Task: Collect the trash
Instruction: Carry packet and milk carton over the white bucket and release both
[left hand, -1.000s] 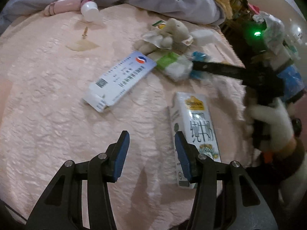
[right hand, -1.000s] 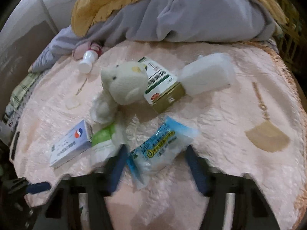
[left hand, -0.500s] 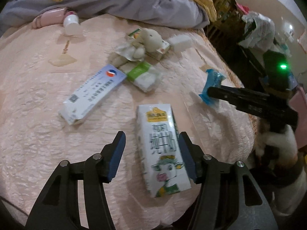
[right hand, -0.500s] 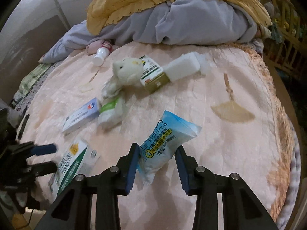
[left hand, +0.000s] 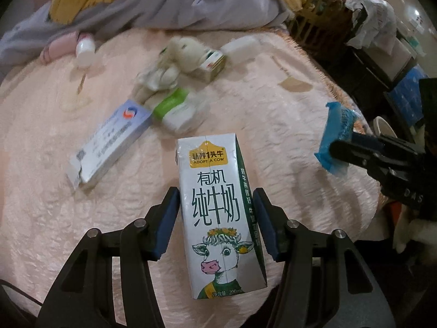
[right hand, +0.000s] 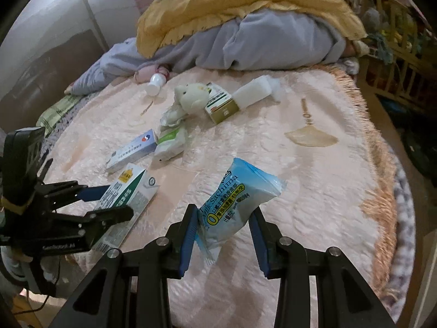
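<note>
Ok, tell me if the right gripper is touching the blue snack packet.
Touching. The right wrist view shows both pads of the right gripper pressed against the blue snack packet.

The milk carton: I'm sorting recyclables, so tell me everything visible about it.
The milk carton is a tall white paperboard box with green sides, a yellow "Adopt a Cow" badge, Chinese lettering and a cartoon cow. It looks intact. The left claw has it between its blue pads, jaws closing, its far end over the pink bedspread.

A home bedroom is shown: a pink quilted bedspread [right hand: 314, 169] is spread over a bed, with a grey duvet [right hand: 273, 43] and yellow blanket [right hand: 232, 2] heaped at twelve o'clock and a plush toy [right hand: 191, 97] lying just below them.
</note>
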A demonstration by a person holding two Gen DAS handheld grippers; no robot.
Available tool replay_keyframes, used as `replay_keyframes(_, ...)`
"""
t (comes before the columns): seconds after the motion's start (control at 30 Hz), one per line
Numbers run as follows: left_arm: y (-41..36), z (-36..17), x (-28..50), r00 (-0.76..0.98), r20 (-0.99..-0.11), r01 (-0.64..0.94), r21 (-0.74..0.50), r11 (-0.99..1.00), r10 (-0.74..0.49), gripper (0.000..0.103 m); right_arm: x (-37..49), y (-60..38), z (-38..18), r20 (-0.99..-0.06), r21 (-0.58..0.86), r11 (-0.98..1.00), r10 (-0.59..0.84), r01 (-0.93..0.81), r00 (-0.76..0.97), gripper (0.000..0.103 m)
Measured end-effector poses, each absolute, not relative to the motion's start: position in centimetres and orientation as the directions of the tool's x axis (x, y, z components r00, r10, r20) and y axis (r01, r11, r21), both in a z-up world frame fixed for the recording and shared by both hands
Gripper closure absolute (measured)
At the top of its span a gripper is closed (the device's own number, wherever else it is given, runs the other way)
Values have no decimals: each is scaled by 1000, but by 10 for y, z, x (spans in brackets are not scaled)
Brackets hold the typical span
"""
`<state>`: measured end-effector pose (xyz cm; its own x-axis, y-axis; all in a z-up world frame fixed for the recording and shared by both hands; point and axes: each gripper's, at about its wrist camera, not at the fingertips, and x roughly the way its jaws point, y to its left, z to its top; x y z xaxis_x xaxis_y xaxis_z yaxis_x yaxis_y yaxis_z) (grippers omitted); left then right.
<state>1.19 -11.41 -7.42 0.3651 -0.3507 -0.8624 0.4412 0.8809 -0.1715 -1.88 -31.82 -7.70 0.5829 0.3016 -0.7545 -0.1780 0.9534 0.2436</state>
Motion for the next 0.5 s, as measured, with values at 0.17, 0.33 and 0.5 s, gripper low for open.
replay_keyframes(0.17, -141, -58, 8, 390, -846, 482, -149, 864, -363, 50, -41, -347, -69, -741, 246, 960, 274, -132, 613, 66)
replay_keyframes(0.33, -173, -46, 2, 402, -832, 520, -137, 843, -383, 50, -58, -372, -67, -736, 250, 964, 248, -87, 629, 66)
replay_keyframes(0.5, -205, -36, -2, 416, -818, 561, -112, 820, -397, 50, -74, -395, -66, -729, 261, 964, 226, -43, 646, 66)
